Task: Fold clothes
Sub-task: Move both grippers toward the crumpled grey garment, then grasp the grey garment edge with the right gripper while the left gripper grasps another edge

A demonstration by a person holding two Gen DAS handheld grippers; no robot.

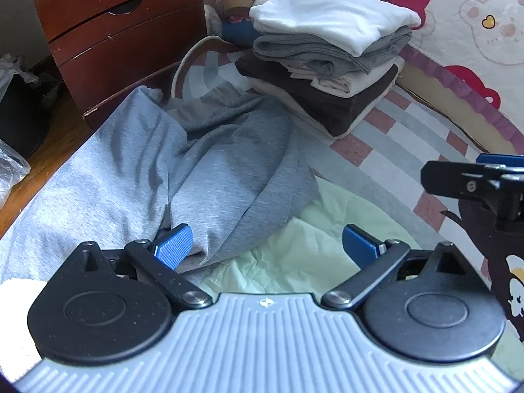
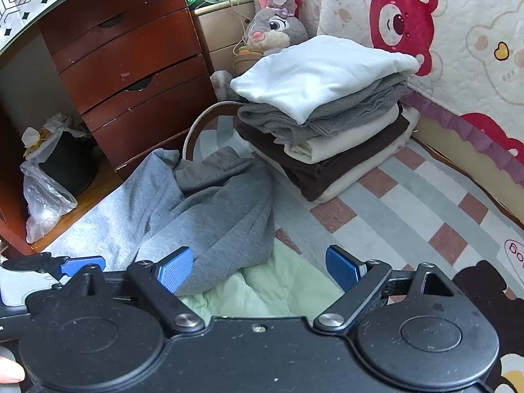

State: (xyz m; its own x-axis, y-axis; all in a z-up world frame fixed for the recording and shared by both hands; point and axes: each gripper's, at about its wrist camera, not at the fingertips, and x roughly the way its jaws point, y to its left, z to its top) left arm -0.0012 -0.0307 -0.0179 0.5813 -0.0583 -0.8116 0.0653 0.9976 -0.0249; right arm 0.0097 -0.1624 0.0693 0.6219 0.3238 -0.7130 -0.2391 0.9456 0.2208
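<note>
Tongs at the start of a fold. Left gripper point(image 1: 267, 245) and right gripper point(image 2: 258, 268) were both spread wide and held nothing, poised side by side over the near end of the grey garment point(image 1: 196, 163), which lay crumpled on the rug point(image 1: 376, 150) over a pale green cloth point(image 1: 308, 249). Each should pinch one near hem corner, apparently a single layer, then draw it flat before folding. Beyond stood the folded stack point(image 1: 327, 59), touching the garment's far edge, the drawers point(image 1: 121, 32) and a bin point(image 2: 65, 160).
</note>
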